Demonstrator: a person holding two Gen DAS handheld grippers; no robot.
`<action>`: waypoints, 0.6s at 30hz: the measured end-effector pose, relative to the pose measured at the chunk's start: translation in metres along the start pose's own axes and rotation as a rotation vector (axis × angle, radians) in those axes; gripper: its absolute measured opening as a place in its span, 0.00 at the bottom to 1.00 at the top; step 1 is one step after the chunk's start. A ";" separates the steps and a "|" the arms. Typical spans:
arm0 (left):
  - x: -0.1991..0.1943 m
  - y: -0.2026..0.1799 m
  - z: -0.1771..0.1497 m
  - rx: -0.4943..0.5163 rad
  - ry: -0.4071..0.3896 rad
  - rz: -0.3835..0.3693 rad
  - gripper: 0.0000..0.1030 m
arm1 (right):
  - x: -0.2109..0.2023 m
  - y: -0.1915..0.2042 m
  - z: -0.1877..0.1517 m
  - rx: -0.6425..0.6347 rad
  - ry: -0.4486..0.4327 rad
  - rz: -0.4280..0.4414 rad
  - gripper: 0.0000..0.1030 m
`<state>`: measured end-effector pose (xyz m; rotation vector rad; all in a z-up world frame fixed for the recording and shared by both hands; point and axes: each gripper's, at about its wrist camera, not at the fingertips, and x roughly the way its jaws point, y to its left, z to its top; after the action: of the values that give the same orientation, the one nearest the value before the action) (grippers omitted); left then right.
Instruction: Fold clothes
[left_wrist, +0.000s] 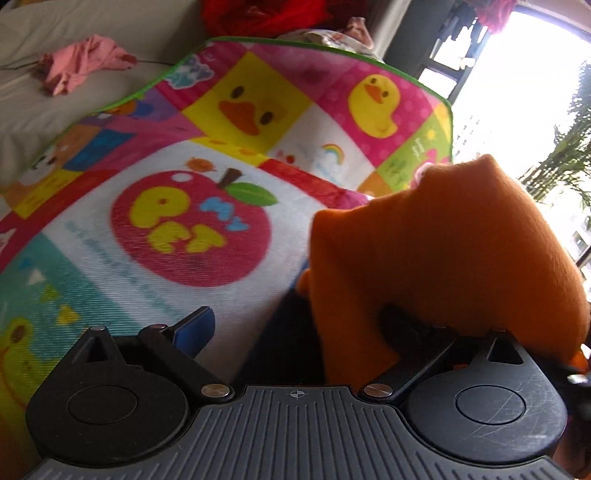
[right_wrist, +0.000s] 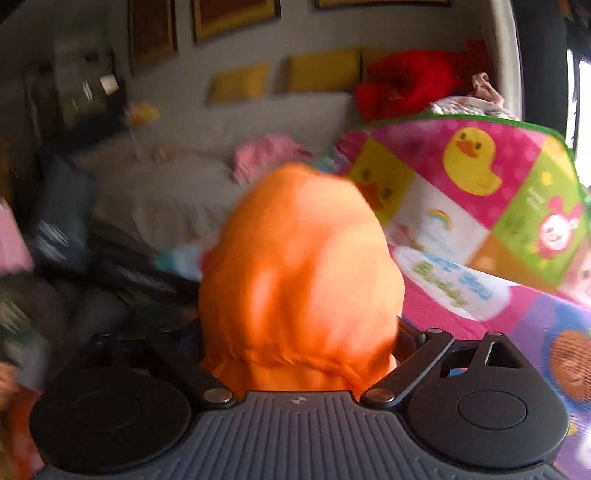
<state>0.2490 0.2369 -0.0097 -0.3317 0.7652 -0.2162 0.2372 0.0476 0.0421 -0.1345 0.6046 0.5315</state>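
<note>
Cartoon play mat (left_wrist: 229, 155), yellow cushions (right_wrist: 321, 74)

Daylight is pouring through a window (left_wrist: 517, 74) beyond the play mat (left_wrist: 221, 155). A pale sofa (right_wrist: 177, 192) is sitting behind the play mat, yellow cushions (right_wrist: 321, 74) leaning along its back. Framed pictures (right_wrist: 232, 16) are hanging on the wall (right_wrist: 207, 51) above the sofa.

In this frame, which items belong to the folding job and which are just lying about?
Part of the job:
- soft orange fleece garment, bunched between the fingers of the right gripper
- left gripper, orange cloth draped over one finger
- colourful duck-print play mat, the surface beneath

Lying about:
- crumpled pink garment on the beige sofa
- red fabric heap
- yellow cushions
</note>
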 end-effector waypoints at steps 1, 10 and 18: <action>-0.004 0.001 0.001 -0.003 -0.014 -0.003 0.96 | 0.008 -0.001 -0.004 -0.003 0.031 -0.025 0.91; 0.016 -0.015 0.003 0.091 -0.003 0.058 0.98 | 0.001 -0.006 -0.012 0.005 0.042 -0.035 0.92; 0.019 -0.014 0.004 0.091 -0.005 0.080 0.98 | -0.045 -0.023 0.015 0.058 -0.205 -0.107 0.95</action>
<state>0.2646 0.2187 -0.0139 -0.2145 0.7597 -0.1743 0.2257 0.0122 0.0792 -0.0564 0.4098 0.4180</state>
